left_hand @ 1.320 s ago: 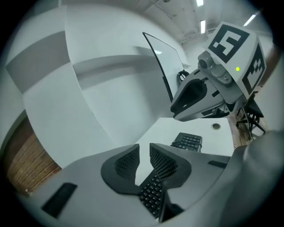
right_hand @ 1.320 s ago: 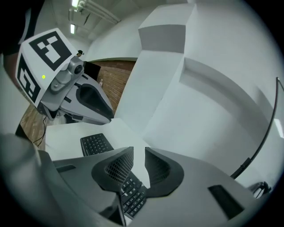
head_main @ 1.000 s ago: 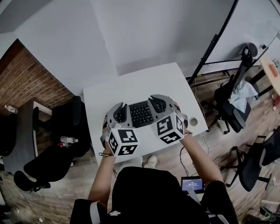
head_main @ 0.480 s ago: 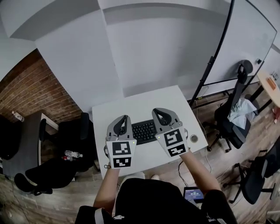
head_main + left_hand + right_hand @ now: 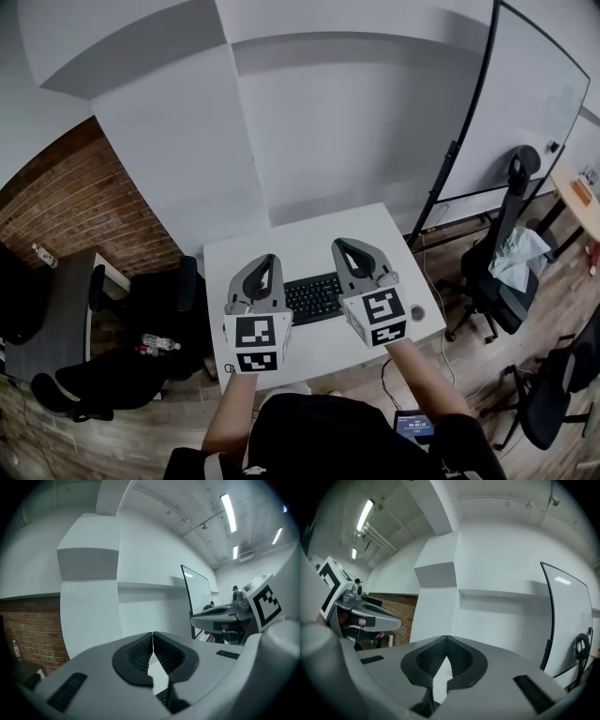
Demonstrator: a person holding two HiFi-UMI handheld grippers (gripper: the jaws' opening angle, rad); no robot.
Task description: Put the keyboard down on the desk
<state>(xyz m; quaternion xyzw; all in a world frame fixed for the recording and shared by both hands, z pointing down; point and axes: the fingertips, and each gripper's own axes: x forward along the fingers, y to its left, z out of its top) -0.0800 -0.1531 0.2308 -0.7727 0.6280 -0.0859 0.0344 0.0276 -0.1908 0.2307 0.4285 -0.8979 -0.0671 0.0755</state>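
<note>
A black keyboard lies flat on the white desk, and a sliver of it shows below the left jaws. My left gripper hangs over its left end, my right gripper over its right end. Both point up and away towards the wall. In the left gripper view the left gripper has its jaws meeting at the tips with nothing between them. The right gripper is shut and empty in the same way. Each gripper also sees the other beside it.
A small round object sits near the desk's right edge. A whiteboard on a stand and black office chairs are to the right. A black chair and a brick wall lie to the left. A small screen is down by the floor.
The head view has lifted and drawn back from the desk. Both grippers have risen off the keyboard's ends and tilted up towards the wall; the keyboard stays on the desk.
</note>
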